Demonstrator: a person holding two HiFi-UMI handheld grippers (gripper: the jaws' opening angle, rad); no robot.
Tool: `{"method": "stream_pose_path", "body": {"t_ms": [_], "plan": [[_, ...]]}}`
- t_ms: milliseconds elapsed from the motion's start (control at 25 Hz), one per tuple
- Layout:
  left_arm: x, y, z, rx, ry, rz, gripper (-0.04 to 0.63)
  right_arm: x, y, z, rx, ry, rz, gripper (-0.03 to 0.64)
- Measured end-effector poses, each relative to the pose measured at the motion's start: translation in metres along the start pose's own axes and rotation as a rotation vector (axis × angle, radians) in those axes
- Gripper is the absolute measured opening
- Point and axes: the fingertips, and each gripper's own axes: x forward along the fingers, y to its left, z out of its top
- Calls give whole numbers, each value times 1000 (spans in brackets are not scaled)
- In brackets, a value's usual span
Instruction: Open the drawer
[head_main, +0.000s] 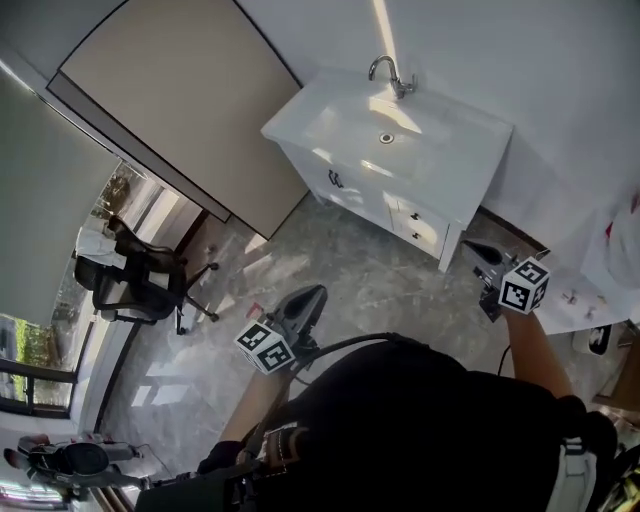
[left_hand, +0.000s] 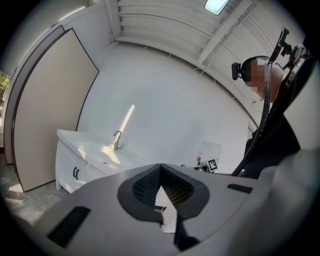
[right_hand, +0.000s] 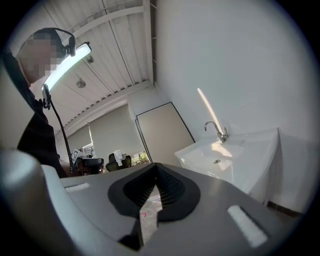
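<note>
The person's black-clad torso (head_main: 420, 420) filled the bottom of the head view, with the left claw (head_main: 312, 293) and right claw (head_main: 478, 250) held out over the grey marbled floor (head_main: 350, 265), both pinched shut on nothing. The small white dark-knobbed drawer (head_main: 420, 228) in the white sink cabinet (head_main: 470, 160) sat closed, well ahead. Its knob looked tiny, though distance blurred it. A claw arriving shut would bump it or slip off.

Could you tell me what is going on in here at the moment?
A person holds a left hand-held gripper and a right hand-held gripper, facing a white sink vanity across a stretch of marble floor. Both point toward it, jaws shut and empty. The vanity's drawers look closed, and neither gripper has reached them yet.
</note>
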Motion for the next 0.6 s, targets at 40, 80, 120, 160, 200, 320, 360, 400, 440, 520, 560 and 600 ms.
{"method": "stream_pose_path", "body": {"t_ms": [40, 80, 120, 160, 200, 320, 360, 400, 440, 520, 560, 600], "plan": [[5, 1, -4, -13, 20, 12, 0, 5, -7, -7, 16, 1, 13, 2], [10, 3, -8, -22, 36, 21, 0, 10, -12, -14, 33, 4, 24, 2], [14, 6, -12, -27, 52, 29, 0, 14, -16, -22, 50, 10, 34, 2], [18, 10, -16, -32, 65, 38, 0, 17, -19, -31, 65, 19, 44, 2], [22, 14, -20, -41, 75, 51, 0, 20, -23, -41, 79, 30, 53, 2], [31, 26, -28, -86, 91, 82, 0, 28, -32, -70, 120, 66, 60, 2], [32, 30, -32, -93, 98, 80, 0, 34, -33, -78, 129, 75, 59, 2], [32, 35, -35, -96, 110, 75, 0, 40, -33, -84, 134, 83, 58, 2], [32, 40, -39, -101, 120, 68, 0, 48, -31, -90, 134, 91, 59, 2], [32, 52, -47, -120, 139, 51, 0, 64, -21, -97, 125, 110, 70, 2], [32, 60, -49, -131, 147, 42, 0, 73, -13, -100, 114, 123, 78, 2], [34, 68, -51, -144, 150, 31, 0, 81, -6, -103, 101, 137, 86, 2]]}}
